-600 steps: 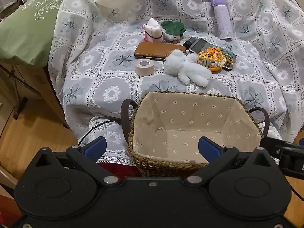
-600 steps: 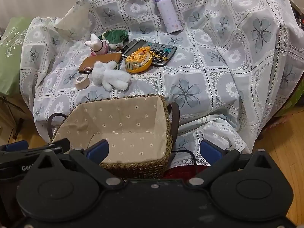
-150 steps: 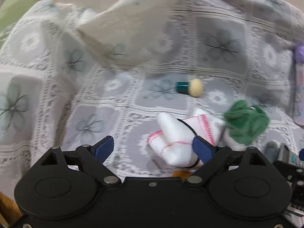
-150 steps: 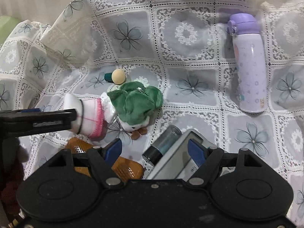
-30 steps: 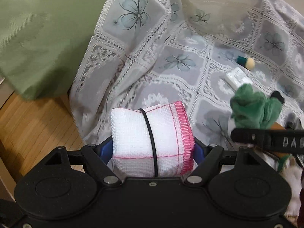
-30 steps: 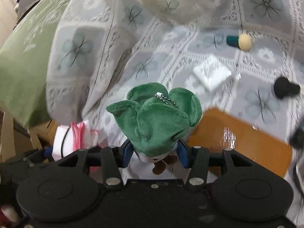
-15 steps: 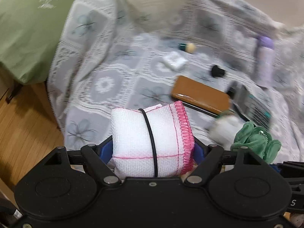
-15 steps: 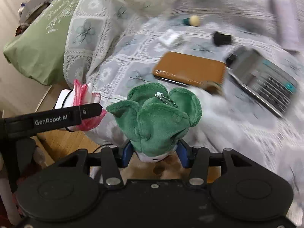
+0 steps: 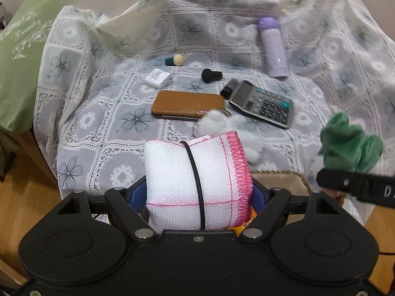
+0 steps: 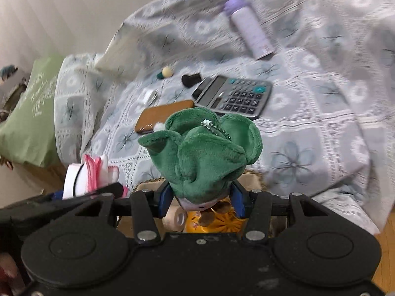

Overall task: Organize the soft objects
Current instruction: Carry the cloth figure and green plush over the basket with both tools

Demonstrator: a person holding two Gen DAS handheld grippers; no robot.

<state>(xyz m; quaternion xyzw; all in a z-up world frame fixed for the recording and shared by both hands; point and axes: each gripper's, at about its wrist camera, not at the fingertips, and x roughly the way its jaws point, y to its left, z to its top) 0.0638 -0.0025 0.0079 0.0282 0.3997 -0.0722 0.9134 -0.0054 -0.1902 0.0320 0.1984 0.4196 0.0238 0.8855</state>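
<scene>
A rolled white cloth with a pink stitched hem (image 9: 195, 185), bound by a black elastic band, is clamped between the blue pads of the left hand-held gripper (image 9: 197, 194), while a green plush keychain toy (image 10: 202, 153) is pinched tightly in the right hand-held gripper (image 10: 201, 199). Both soft items are held in the air at the near edge of the cloth-covered surface, above the woven basket (image 9: 279, 176), whose rim shows just behind the cloth roll. In the right wrist view a tape roll (image 10: 178, 218) and an orange item are seen in the basket below. The carrying step is judged to be nearly over; next, a lowering into the basket and an opening of each grip are called for. A white fluffy toy (image 9: 229, 128) lies just beyond the basket, and a brown case (image 9: 187, 104), calculator (image 9: 264, 103) and purple bottle (image 9: 272, 46) lie farther off on the lace cloth (image 9: 103, 113).
</scene>
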